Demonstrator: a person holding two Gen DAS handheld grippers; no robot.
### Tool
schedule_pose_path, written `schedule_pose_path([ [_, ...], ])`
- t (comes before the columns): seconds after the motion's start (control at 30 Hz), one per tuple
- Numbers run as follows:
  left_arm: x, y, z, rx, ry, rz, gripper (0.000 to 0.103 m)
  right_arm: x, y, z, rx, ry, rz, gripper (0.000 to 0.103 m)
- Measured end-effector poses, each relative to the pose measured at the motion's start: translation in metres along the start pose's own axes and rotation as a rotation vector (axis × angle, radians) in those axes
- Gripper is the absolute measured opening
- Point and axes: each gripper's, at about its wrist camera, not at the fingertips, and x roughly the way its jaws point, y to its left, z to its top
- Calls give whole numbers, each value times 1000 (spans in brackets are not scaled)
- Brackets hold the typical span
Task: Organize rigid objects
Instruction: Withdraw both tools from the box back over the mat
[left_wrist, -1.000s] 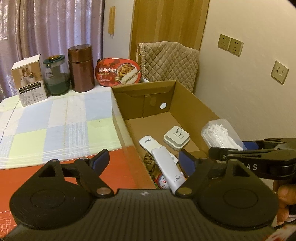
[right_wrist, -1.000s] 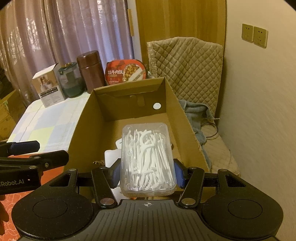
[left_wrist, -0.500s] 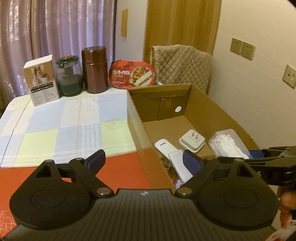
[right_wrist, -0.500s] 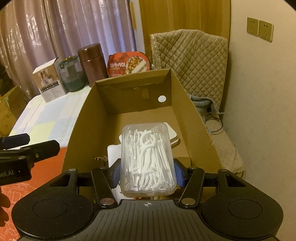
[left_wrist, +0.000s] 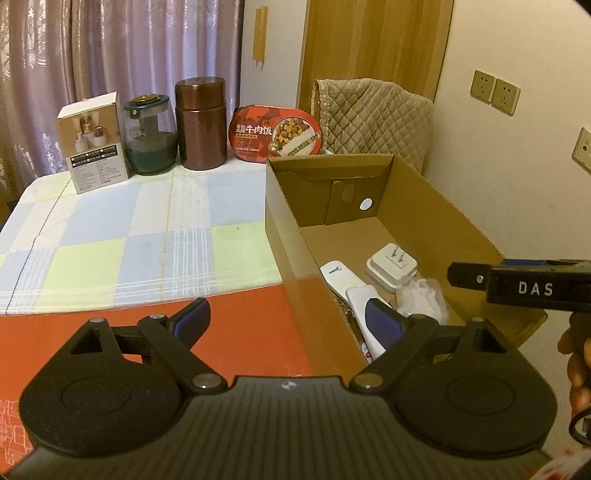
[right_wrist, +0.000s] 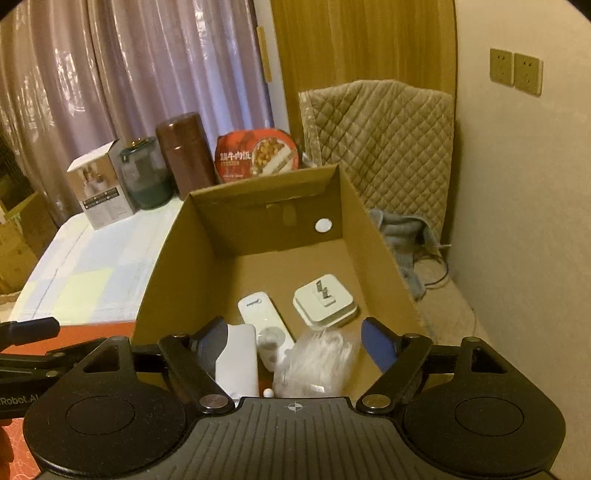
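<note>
An open cardboard box (right_wrist: 373, 236) stands at the table's right edge. Inside lie a white remote (right_wrist: 264, 314), a white plug adapter (right_wrist: 325, 304), another white device (right_wrist: 236, 360) and a clear box of floss picks (right_wrist: 317, 362), blurred and loose between my right fingers. My right gripper (right_wrist: 295, 341) is open above the box's near end. My left gripper (left_wrist: 286, 319) is open and empty over the red mat, at the box's (left_wrist: 288, 251) left wall. The floss box (left_wrist: 421, 295) and the right gripper (left_wrist: 517, 286) also show in the left wrist view.
At the table's back stand a white carton (left_wrist: 92, 142), a green glass jar (left_wrist: 149, 136), a brown canister (left_wrist: 201, 123) and a red meal box (left_wrist: 277, 134). A checked cloth (left_wrist: 129, 236) covers the table. A quilted chair (right_wrist: 380, 129) stands behind the box, a wall to the right.
My right gripper opened and the floss pick box dropped out of it into the cardboard box. Both grippers have pulled back a little from the box.
</note>
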Motion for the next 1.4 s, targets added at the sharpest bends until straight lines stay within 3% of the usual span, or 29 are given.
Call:
schedule_pose_path([
  [0.53,-77,-6,-14,-32,-19,-8,88,-76,14,-21,-7,42,-36,77],
  [1.4,-158,-28,-87,-61,14,-9,89,-171,13,-102,-3,17,-27,77],
])
